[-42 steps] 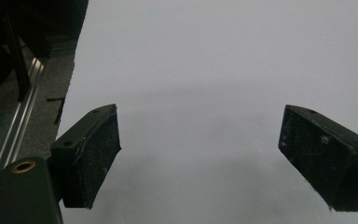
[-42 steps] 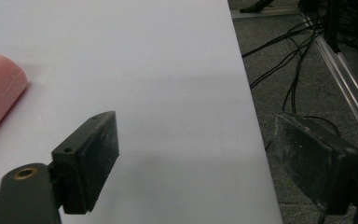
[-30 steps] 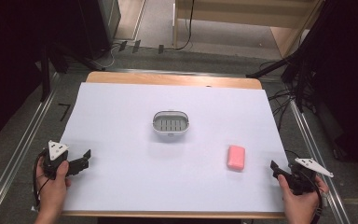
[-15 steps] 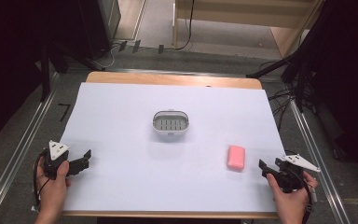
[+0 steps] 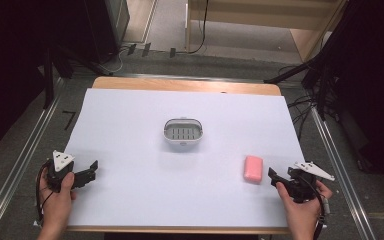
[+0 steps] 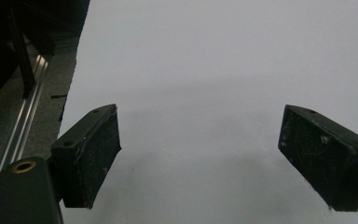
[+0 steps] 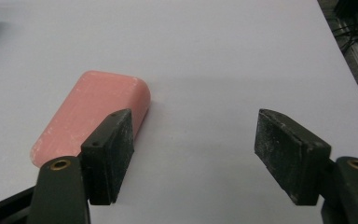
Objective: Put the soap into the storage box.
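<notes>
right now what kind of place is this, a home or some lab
Likely a lab or recording rig, not a home: a table under plain white sheeting, metal rails beside it, and loose cables on the floor.

left gripper: black body, a white-grey 3-cornered plate on top with small dark dots at its corners
left gripper jaws: 2 black rectangular blocks, pad faces matt and scuffed with pale specks; a small screw hole on the upper face of the one with a brass-ringed hole in the black arm beneath it
left cable: thin, black, looping beside the wrist
right gripper: black body, a grey 3-cornered plate with dark dots
right gripper jaws: 2 black blocks, worn pads flecked white; 2 small screw holes on 1, a brass-ringed hole in each arm
right cable: black, trailing by the forearm
sleeves: none visible; forearms bare
</notes>
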Motion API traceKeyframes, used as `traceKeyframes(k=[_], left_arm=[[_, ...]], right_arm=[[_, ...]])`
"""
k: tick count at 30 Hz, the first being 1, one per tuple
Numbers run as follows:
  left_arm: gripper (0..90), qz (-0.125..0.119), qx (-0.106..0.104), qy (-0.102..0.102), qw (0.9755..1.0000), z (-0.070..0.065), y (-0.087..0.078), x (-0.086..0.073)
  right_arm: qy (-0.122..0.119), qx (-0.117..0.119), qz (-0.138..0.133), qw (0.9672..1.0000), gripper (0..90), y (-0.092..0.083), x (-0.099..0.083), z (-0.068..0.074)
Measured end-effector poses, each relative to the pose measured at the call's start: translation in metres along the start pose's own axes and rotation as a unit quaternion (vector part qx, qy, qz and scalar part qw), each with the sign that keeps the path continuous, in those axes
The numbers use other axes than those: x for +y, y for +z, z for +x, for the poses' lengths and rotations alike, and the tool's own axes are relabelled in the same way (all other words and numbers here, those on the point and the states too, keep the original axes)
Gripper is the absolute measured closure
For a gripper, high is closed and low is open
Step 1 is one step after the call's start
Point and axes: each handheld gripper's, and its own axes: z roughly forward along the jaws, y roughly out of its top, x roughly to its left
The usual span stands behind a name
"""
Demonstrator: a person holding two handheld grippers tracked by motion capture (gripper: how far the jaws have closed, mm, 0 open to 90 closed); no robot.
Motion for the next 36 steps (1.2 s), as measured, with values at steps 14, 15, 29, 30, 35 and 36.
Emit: traceKeyframes(k=[14, 15, 29, 30, 35, 36], left_arm=[[13.5, 0.003, 0.0, -0.001, 1.0, 0.0, 0.0, 0.0], [13.5, 0.002, 0.002, -0.002, 1.0, 0.0, 0.0, 0.0], [13.5, -0.001, 0.003, -0.001, 1.0, 0.0, 0.0, 0.0], [13.5, -0.001, 0.003, -0.001, 1.0, 0.0, 0.0, 0.0], [13.5, 0.0, 0.002, -0.001, 1.0, 0.0, 0.0, 0.0], [13.5, 0.0, 0.002, -0.001, 1.0, 0.0, 0.0, 0.0]], right_arm=[[0.005, -0.019, 0.006, 0.9998, 28.2, 0.005, 0.002, 0.021], [0.012, -0.02, 0.007, 0.9997, 27.7, 0.006, 0.002, 0.022], [0.029, -0.011, 0.032, 0.999, 17.5, 0.012, 0.006, 0.037], [0.031, -0.013, 0.032, 0.9989, 17.2, 0.012, 0.007, 0.04], [0.026, -0.009, 0.033, 0.9991, 15.2, 0.015, 0.009, 0.045], [0.022, -0.01, 0.036, 0.999, 14.2, 0.017, 0.01, 0.049]])
